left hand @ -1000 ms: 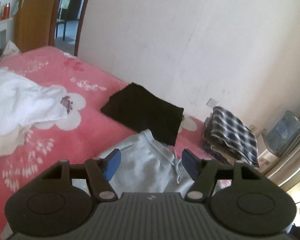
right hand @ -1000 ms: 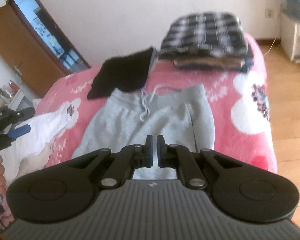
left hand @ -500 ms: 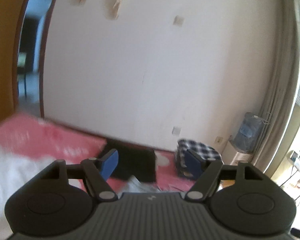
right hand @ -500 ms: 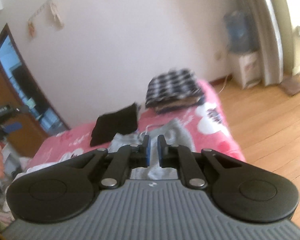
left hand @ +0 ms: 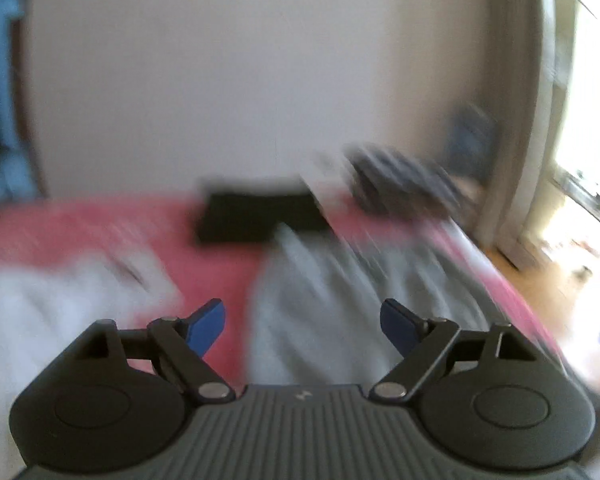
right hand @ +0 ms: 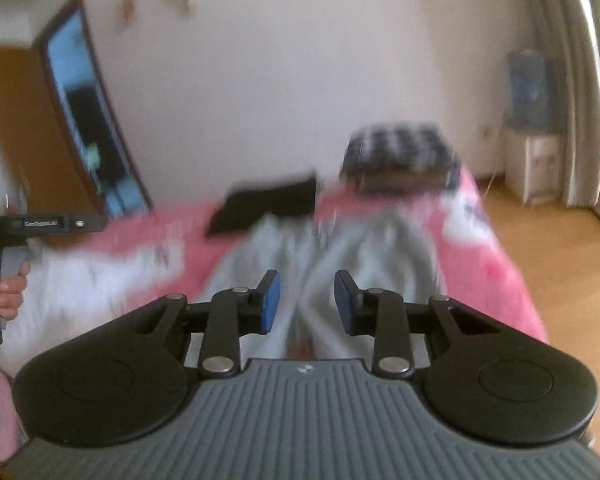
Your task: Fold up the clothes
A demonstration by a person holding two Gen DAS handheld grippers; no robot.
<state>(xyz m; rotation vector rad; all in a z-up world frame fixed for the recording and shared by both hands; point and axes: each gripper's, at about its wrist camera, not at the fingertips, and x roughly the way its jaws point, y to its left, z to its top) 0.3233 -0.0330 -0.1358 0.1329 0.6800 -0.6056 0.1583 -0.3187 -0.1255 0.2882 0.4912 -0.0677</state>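
Grey sweatpants (left hand: 340, 300) (right hand: 360, 256) lie spread on a pink bed (left hand: 80, 232) (right hand: 488, 268), waistband toward the far wall. Both views are motion-blurred. My left gripper (left hand: 303, 322) hovers above the near end of the sweatpants, jaws wide and still opening, nothing between them. My right gripper (right hand: 307, 300) hangs over the middle of the sweatpants, its jaws opening with an empty gap. Beyond the waistband lies a folded black garment (left hand: 256, 212) (right hand: 268, 204). In the right wrist view the left gripper's body (right hand: 40, 224) shows at the left edge, held by a hand (right hand: 8, 292).
A stack of folded clothes topped by a checked shirt (left hand: 404, 184) (right hand: 400, 152) sits at the bed's far right corner. White clothes (left hand: 52, 304) (right hand: 92, 284) are heaped on the left. Wooden floor (right hand: 560, 260) and a water dispenser (right hand: 530, 128) lie right of the bed.
Both grippers have swung back so the bed fills more of each view. The right gripper's jaws, shut before, have parted. The left gripper's jaws have spread wider.
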